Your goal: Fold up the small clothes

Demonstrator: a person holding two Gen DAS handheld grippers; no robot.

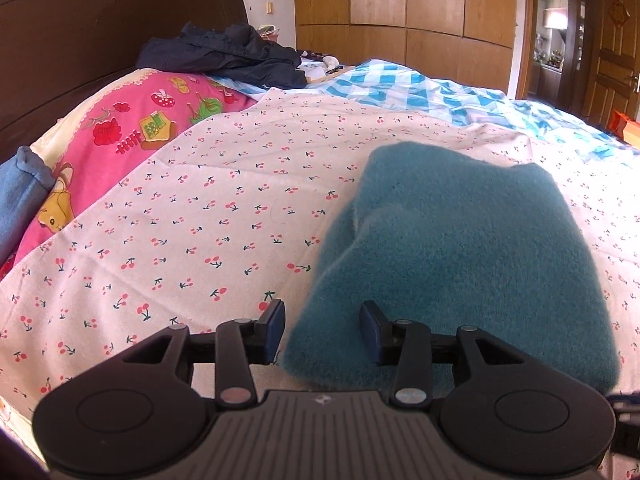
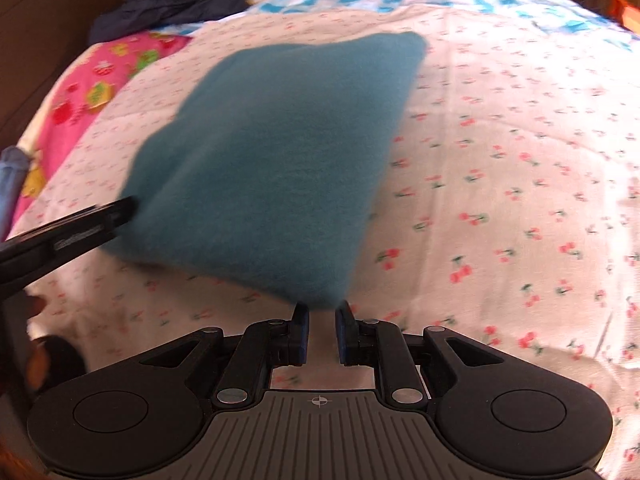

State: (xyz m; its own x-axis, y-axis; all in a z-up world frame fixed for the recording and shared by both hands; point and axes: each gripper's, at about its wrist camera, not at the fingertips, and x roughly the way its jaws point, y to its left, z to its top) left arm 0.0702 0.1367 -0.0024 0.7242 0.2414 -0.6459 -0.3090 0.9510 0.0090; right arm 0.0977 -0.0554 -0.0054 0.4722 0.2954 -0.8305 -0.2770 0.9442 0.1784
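A bed under a cherry-print sheet (image 1: pixel 208 216), dark brown headboard (image 1: pixel 100 32) behind it, wooden wardrobes (image 1: pixel 404 12) along the wall, open doorway (image 1: pixel 554 32) bright.

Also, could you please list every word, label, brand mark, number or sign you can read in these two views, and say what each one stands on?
No readable text in either view.
Left gripper: small emblem on its ribbed body, a mark, not letters.
Right gripper: crosshair mark on its body, no letters.
Red ornament on the wooden door: too small to read.
Pink cartoon sheet: pictures only; any lettering is too blurred to read.
Teal garment: no label visible.
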